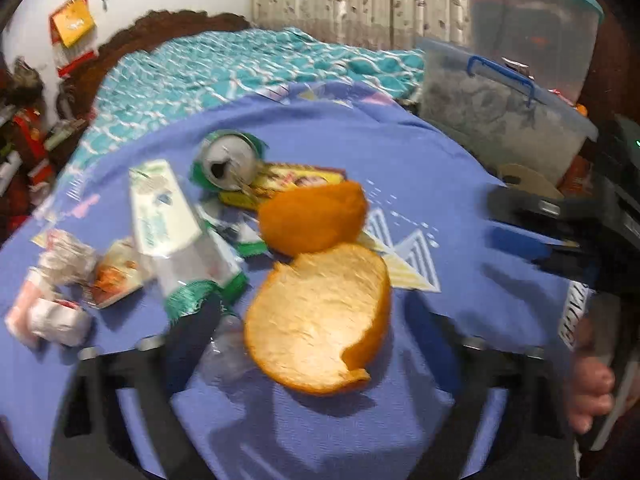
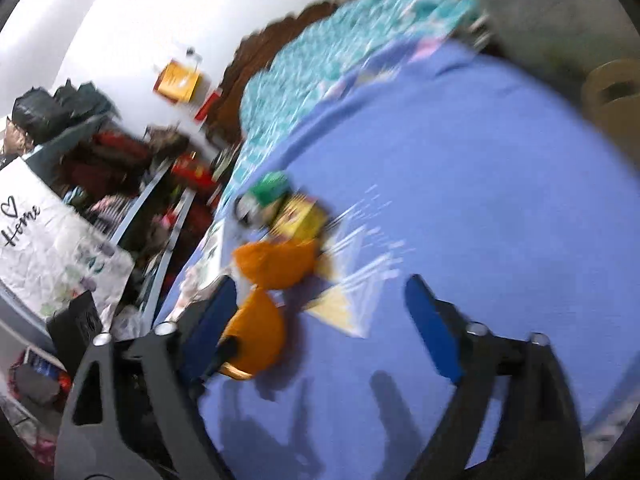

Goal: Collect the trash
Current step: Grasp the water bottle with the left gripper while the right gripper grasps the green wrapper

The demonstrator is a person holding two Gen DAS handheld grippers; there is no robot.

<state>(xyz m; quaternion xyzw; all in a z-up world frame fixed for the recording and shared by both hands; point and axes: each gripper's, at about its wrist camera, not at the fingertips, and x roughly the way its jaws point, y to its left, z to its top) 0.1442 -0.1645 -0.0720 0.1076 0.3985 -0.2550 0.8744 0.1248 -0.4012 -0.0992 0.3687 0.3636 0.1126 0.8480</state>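
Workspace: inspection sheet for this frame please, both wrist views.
Surface: blue cloth, printed triangles near its middle.
Job's things: two orange peels, near peel pith up, far peel skin up; crushed green can; yellow wrapper; white-green carton; crumpled wrappers at left.
Clutter: clear plastic bins at the far right edge.
Grippers: left gripper open around the near peel, not closed on it; right gripper open beside the peels.
Cables: nothing seen.
Surroundings: teal bedspread, curtain, crowded shelves. Both views blurred.
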